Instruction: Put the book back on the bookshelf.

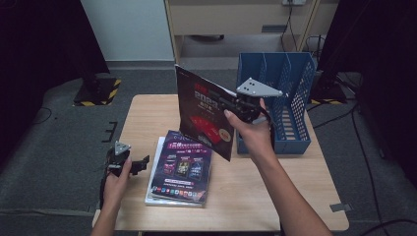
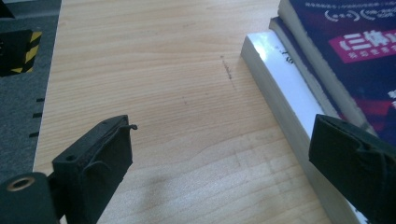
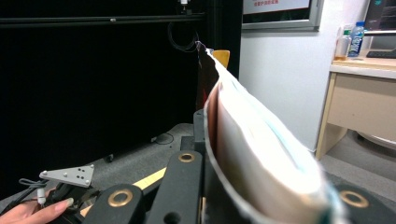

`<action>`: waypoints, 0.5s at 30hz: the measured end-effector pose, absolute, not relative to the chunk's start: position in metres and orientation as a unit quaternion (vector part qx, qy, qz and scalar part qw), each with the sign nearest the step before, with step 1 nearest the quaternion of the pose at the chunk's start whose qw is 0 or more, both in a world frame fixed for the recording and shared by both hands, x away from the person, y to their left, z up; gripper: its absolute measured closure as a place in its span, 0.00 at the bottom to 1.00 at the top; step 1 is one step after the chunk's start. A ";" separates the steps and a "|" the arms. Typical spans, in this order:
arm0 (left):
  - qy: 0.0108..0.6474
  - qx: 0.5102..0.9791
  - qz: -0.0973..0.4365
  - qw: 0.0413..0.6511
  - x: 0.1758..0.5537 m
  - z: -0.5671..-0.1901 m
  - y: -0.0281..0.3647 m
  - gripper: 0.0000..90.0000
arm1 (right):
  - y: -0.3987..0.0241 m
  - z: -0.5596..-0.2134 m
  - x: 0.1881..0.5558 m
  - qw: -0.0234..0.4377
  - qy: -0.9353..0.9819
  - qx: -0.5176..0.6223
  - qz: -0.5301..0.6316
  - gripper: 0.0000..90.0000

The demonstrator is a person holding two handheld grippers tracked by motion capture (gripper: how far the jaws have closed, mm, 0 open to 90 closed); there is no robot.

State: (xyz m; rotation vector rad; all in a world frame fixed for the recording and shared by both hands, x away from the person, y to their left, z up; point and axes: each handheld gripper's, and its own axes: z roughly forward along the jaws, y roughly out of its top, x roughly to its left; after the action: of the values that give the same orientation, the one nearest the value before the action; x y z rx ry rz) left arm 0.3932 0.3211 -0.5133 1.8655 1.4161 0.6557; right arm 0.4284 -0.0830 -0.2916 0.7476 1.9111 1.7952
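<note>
The right gripper [image 1: 235,105] pinches a dark magazine [image 1: 204,113] upright, its jaws partly hidden behind the cover. At eight o'clock, the left gripper [image 1: 140,163] rests spread beside the book stack [image 1: 179,169], whose lower books are mostly covered.

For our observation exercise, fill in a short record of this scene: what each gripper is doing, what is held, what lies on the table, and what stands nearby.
Right gripper: shut on the magazine, held up above the table
Magazine: dark cover with red print, lifted upright, pages bowed in the right gripper view
Left gripper: open, low at the table's left edge, beside the stack
Stack of books: lying flat on the table, dark blue cover on top
File rack: blue, standing at the table's far right
Table: light wood
</note>
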 end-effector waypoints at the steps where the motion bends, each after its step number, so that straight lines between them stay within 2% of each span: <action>1: 0.546 0.721 0.252 0.345 0.393 -0.514 0.322 0.06 | -0.084 -0.291 0.428 0.205 0.685 0.270 0.645 0.96; 15: 0.568 0.721 0.246 0.310 0.397 -0.524 0.325 0.06 | -0.103 -0.275 0.428 0.223 0.674 0.289 0.642 0.96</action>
State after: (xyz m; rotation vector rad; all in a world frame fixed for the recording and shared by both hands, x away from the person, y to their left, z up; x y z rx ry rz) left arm 0.3969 0.3253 -0.5240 1.9048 1.5014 0.6504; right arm 0.4277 -0.1028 -0.2754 0.7972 1.8612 1.7738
